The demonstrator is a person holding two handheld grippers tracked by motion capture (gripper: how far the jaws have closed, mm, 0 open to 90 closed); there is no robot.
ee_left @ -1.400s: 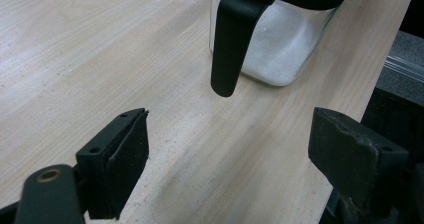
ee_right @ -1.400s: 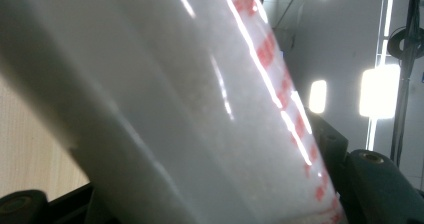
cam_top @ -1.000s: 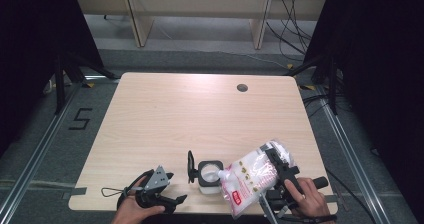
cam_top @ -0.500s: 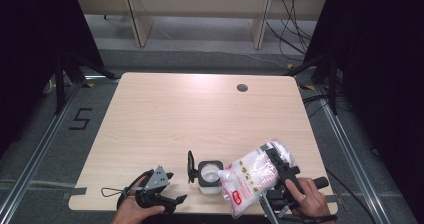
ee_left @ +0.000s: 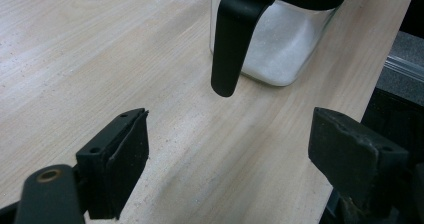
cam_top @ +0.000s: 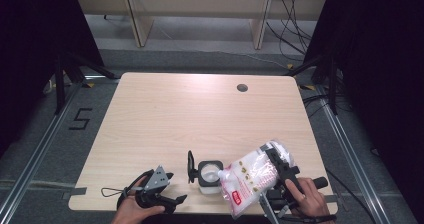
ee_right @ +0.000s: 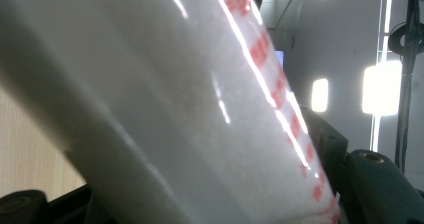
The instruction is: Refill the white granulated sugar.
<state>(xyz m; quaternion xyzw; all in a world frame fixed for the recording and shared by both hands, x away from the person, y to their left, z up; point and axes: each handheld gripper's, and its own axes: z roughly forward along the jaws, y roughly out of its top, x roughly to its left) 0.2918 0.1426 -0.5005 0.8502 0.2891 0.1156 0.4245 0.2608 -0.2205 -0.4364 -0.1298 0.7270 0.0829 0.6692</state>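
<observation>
— Nothing shifted since earlier frames: bag clamped in right gripper, lower right, tilted over jar.
— Left gripper?
— Jaws apart, lower left, idle. Pouring likely ongoing.

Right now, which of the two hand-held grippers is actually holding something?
The right hand-held gripper: its jaws clamp a white bag tilted over the open jar. The left hand-held gripper rests open on the table, nothing between its jaws.

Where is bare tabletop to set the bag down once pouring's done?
The far tabletop, from the cable hole across to the left edge, lies bare. The near edge is crowded: left gripper, open jar with its flipped lid, and the bag in the right gripper.
</observation>
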